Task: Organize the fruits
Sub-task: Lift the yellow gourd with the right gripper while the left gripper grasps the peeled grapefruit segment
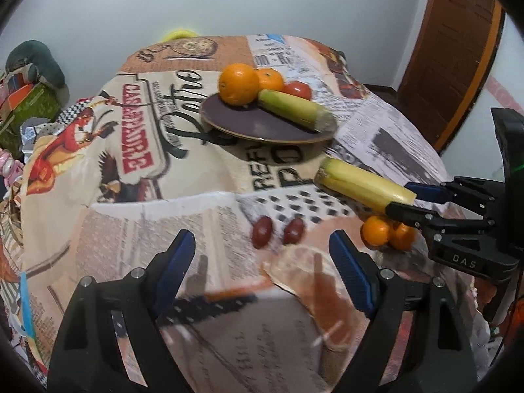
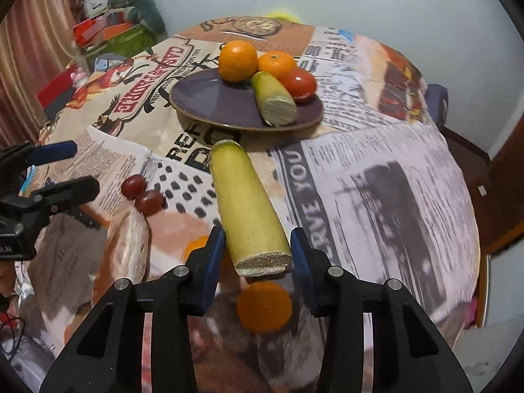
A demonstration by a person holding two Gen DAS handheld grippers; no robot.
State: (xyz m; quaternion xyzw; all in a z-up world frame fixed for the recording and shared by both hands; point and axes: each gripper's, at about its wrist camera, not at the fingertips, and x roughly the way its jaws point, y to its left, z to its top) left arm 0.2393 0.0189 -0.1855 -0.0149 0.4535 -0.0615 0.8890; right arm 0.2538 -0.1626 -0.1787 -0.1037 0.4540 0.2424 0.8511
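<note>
A dark purple plate point(image 1: 252, 124) point(image 2: 209, 98) on the printed tablecloth holds two oranges point(image 1: 239, 83) point(image 2: 238, 60), a red tomato point(image 1: 297, 90) point(image 2: 298, 85) and a yellow-green stalk piece point(image 1: 291, 108) point(image 2: 273, 100). My right gripper point(image 2: 258, 255) point(image 1: 404, 201) is shut on a second yellow stalk piece point(image 2: 245, 209) point(image 1: 362, 185), held above the cloth in front of the plate. Two small oranges point(image 1: 376, 231) point(image 2: 264, 306) lie under it. Two red grapes point(image 1: 276, 232) point(image 2: 142, 193) lie ahead of my left gripper point(image 1: 262, 255), which is open and empty.
The round table point(image 2: 393, 180) drops off at its right and far edges. Clutter of boxes and a green cushion point(image 2: 137, 3) sits at the left. A wooden door point(image 1: 455, 49) stands at the right. A yellow object point(image 1: 178, 34) shows behind the table.
</note>
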